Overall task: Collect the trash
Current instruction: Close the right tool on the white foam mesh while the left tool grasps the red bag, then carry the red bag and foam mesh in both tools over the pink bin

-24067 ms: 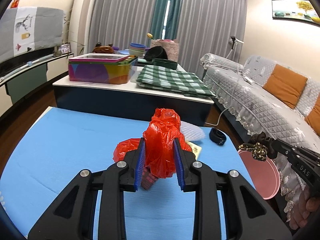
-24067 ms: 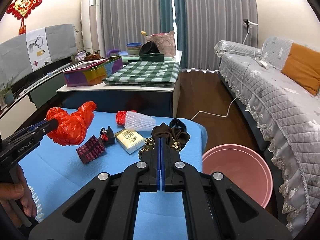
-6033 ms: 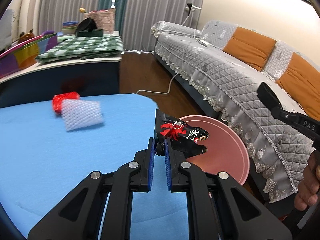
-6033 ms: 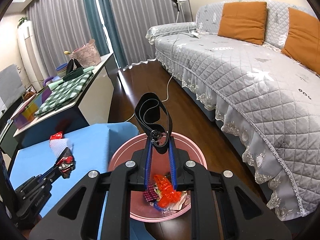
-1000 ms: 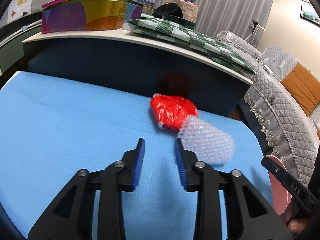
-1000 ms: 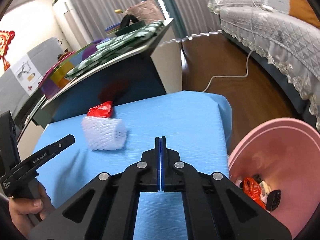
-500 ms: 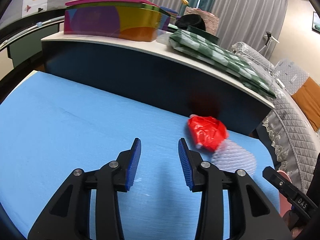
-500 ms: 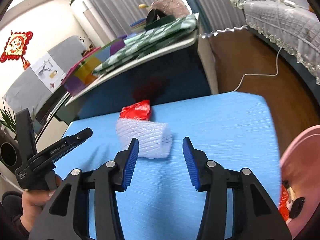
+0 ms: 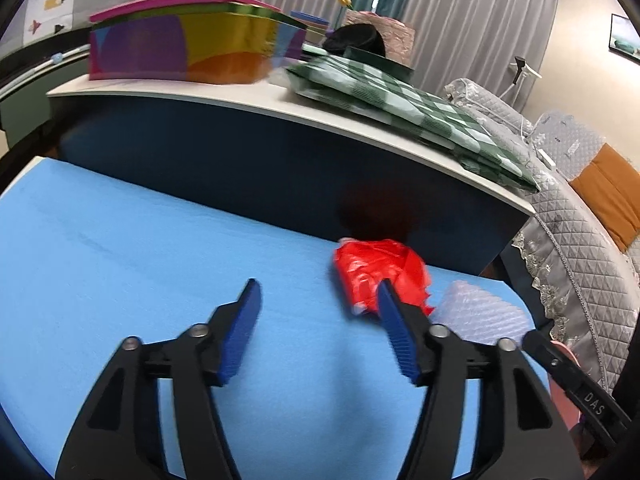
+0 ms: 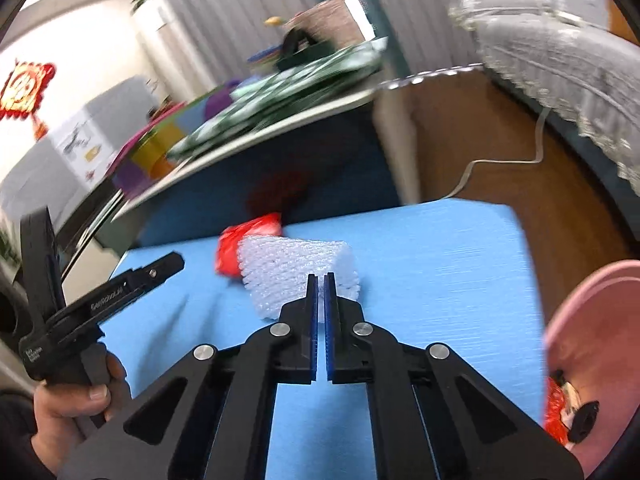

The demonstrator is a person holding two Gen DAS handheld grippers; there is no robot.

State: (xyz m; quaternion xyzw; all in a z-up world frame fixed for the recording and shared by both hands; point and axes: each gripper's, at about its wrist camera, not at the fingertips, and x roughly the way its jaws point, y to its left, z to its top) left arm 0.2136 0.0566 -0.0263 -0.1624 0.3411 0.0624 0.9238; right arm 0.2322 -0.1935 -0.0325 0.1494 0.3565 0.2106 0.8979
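Two bits of trash left on the blue worktop (image 10: pixel 440 248), touching each other near its far edge: a white foam net sleeve (image 10: pixel 296 268) and a crumpled red plastic bag (image 9: pixel 380 276).

Step in hand: pickup of both. Right gripper (image 10: pixel 321 280) has its fingers drawn nearly together right at the sleeve's near edge; looks pinched on it, but can't tell for sure w/ the blur. Left gripper (image 9: pixel 320 300) is opening, fingers wide, nothing between; bag sits just beyond its right finger.

Next, prob.: left shifts right to straddle the bag, closes; both carry to the basin.

Pink basin (image 10: pixel 592 300) sits off the worktop's right side, holding red plastic, a black item, other scraps.
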